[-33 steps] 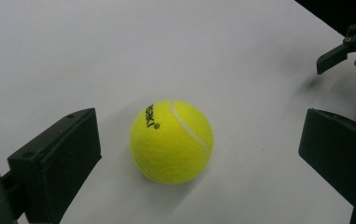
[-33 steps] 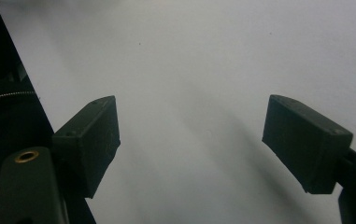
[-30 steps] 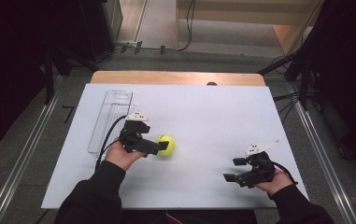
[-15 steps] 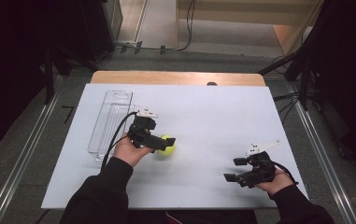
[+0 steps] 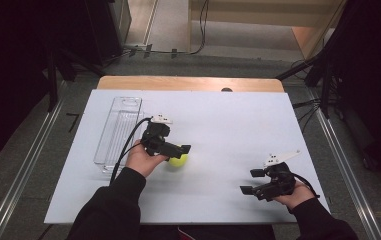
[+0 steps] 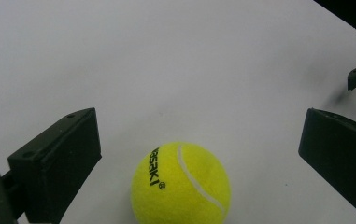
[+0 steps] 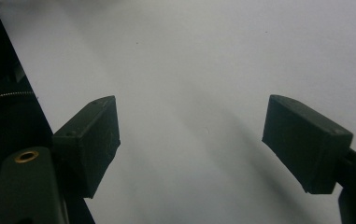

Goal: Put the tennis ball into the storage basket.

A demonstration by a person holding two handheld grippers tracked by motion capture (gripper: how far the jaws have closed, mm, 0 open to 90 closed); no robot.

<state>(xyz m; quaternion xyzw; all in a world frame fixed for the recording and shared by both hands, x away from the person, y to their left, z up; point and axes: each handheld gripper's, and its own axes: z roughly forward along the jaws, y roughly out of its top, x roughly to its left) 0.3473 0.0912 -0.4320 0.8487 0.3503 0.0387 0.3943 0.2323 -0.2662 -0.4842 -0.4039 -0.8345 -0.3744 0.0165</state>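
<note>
Ball (image 6: pixel 181 183) sits between my wide-open left claw (image 6: pixel 199 154), untouched. It looks light, fuzzy, squashy; I'd pinch its middle.

tennis ball (image 5: pixel 179 160) partly hidden under left tongs (image 5: pixel 177 154), its underside cut off in left gripper view

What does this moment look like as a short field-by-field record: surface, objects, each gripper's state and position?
surface: white table top over a wooden table
ball: yellow tennis ball, lying on the table top, black print on its side
tray: clear plastic tray at the left part of the table top, nothing seen in it
left gripper: left gripper open, jaws on either side of the ball, not touching it
right gripper: right gripper open, nothing between its jaws, over bare table top at the near right
</note>
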